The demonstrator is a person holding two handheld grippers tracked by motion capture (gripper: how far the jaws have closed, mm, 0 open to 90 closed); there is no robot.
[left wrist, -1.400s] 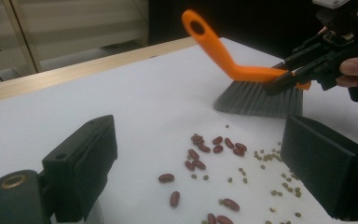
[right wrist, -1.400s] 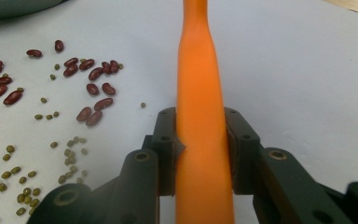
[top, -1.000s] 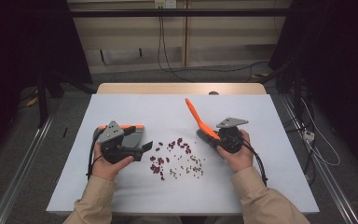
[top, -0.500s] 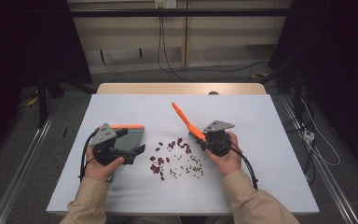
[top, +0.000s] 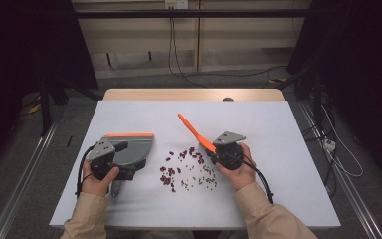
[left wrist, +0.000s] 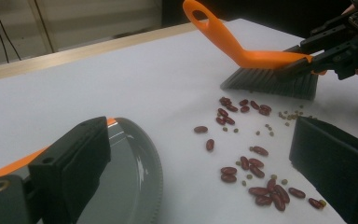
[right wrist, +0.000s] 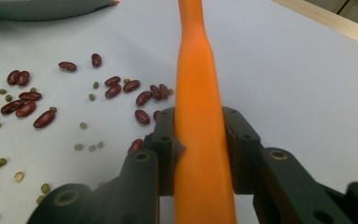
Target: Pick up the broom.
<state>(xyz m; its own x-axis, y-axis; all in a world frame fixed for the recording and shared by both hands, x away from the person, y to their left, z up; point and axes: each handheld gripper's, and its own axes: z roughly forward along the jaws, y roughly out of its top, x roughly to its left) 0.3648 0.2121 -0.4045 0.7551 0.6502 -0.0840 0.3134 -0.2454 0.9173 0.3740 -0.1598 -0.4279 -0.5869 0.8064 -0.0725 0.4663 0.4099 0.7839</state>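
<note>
Right gripper (top: 213, 152) clamps the orange brush (top: 195, 133); left gripper (top: 124, 168) grips the dustpan (top: 134, 149). White table (top: 278, 129) lies bare beyond the beans (top: 189, 169). Dustpan holds nothing

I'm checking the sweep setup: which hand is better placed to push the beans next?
The right: its gripper already clamps the orange brush, bristles down beside the beans. The left gripper holds the dustpan, waiting opposite.

Dustpan (left wrist: 135, 186) cut by frame edge
</note>
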